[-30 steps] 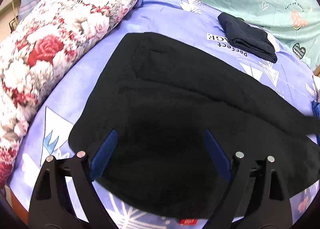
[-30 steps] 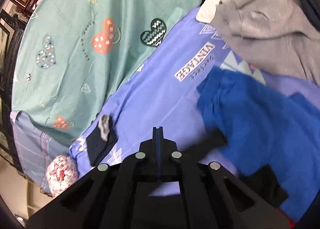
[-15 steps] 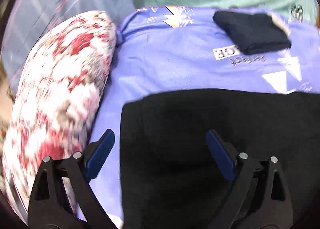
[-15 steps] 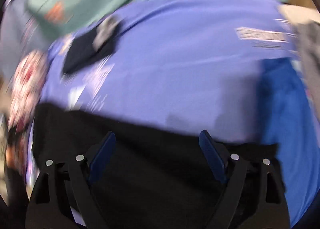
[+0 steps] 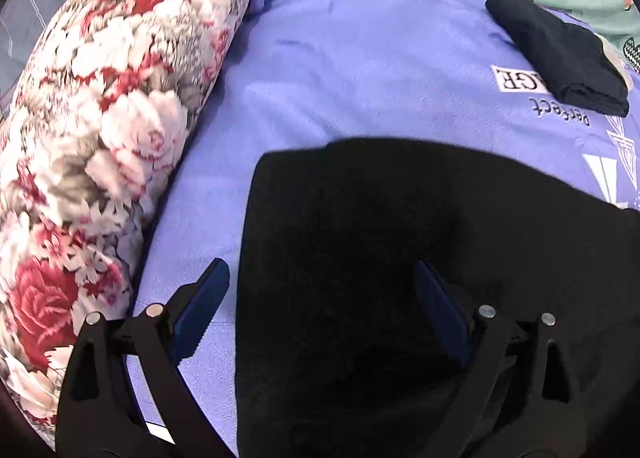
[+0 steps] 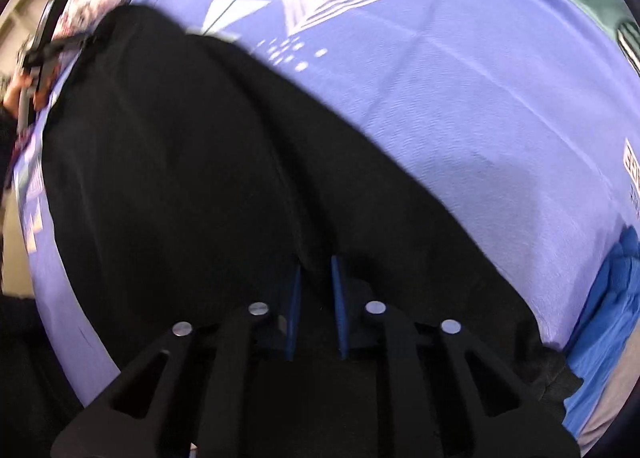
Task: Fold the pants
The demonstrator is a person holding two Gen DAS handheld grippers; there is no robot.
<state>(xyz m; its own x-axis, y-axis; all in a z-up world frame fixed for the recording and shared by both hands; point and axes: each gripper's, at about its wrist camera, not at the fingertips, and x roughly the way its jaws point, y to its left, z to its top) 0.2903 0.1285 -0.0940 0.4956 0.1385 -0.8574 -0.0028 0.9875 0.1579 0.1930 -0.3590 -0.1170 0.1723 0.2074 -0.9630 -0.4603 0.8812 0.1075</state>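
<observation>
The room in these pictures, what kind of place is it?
Most likely a bedroom, with the work done on a bed. A purple printed bedsheet covers the surface, a floral pillow lies along its edge, and black pants are spread out for folding, with another folded dark garment nearby.

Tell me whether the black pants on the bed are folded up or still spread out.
Spread out. The black pants lie long and flat across the purple sheet, unlike the small folded dark garment behind them.
</observation>
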